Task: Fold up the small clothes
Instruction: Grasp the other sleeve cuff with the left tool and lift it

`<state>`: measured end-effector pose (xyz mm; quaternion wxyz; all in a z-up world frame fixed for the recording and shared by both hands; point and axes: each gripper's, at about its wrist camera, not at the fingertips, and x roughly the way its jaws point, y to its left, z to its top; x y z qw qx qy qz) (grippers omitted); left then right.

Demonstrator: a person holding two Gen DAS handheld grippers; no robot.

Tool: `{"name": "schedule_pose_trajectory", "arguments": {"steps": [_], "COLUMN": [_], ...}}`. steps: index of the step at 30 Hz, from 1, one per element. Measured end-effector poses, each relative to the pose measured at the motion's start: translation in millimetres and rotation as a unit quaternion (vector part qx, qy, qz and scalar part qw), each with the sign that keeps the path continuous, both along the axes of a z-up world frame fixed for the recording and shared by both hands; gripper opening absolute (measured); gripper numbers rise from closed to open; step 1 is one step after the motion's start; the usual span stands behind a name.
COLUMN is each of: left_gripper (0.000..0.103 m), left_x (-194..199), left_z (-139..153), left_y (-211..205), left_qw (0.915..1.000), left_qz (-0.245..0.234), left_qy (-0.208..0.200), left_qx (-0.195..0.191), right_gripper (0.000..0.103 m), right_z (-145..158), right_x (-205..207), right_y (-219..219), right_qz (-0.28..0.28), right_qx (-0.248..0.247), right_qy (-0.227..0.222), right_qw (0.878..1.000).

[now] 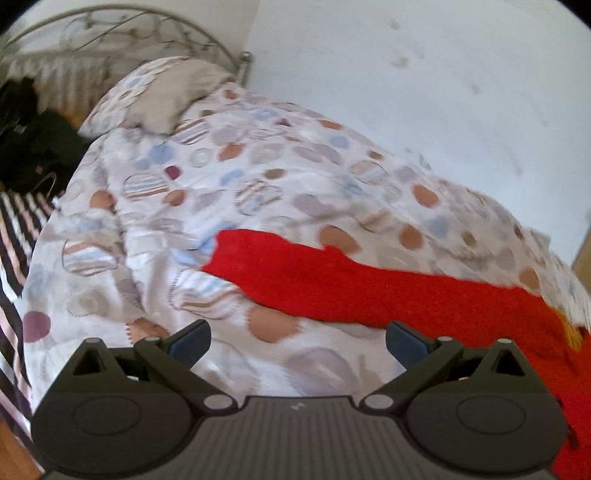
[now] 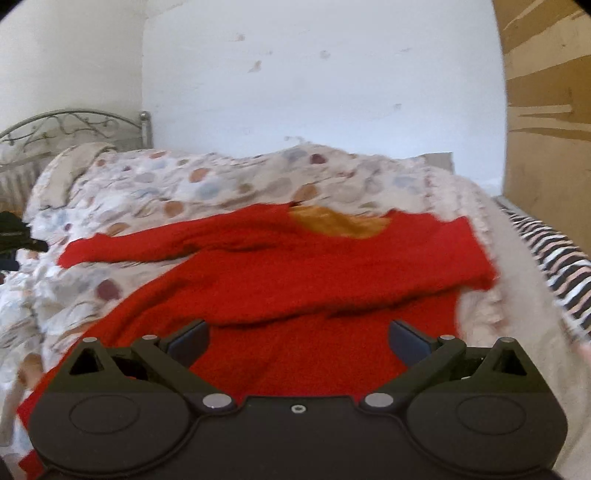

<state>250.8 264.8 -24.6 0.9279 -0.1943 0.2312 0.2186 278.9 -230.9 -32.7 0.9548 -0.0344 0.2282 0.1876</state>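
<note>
Lying spread across the patterned duvet (image 2: 207, 184) on the bed is your red sweater (image 2: 295, 266), one sleeve reaching out to the left and an orange-yellow lining (image 2: 332, 221) showing at the neckline on the far side. Your right gripper (image 2: 297, 341) hovers over the near part of the sweater, jaws spread wide and grasping nothing. Your left gripper (image 1: 297, 341) sits over bare duvet just near of the outstretched sleeve (image 1: 295, 273), jaws likewise wide apart and empty. A pillow (image 1: 162, 96) rests by the metal headboard (image 1: 122, 29) at the far left.
</note>
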Motion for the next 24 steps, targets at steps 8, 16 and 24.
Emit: {"name": "schedule_pose_trajectory", "arguments": {"steps": [8,16,24], "left_gripper": [0.103,0.096,0.035], "left_x": [33.7,59.4,64.4], "left_z": [-36.9,-61.2,-64.5], "left_y": [49.8,95.6,107.0], "left_qw": [0.9964,0.986,0.9847], "left_qz": [0.004,0.066,0.078], "left_qy": [-0.01,-0.035,-0.058], "left_qx": [-0.084,-0.149,-0.145], "right_gripper": [0.103,0.103,0.103], "right_z": [-22.1,-34.0,-40.2], "right_x": [-6.8,3.3,-0.5], "right_y": [35.9,29.7,39.8], "right_qz": [0.017,-0.014,-0.022], "right_qx": [-0.101,-0.093,-0.133], "right_qy": [-0.015,0.013,-0.008], "right_qw": [0.995,0.995,0.991]}}
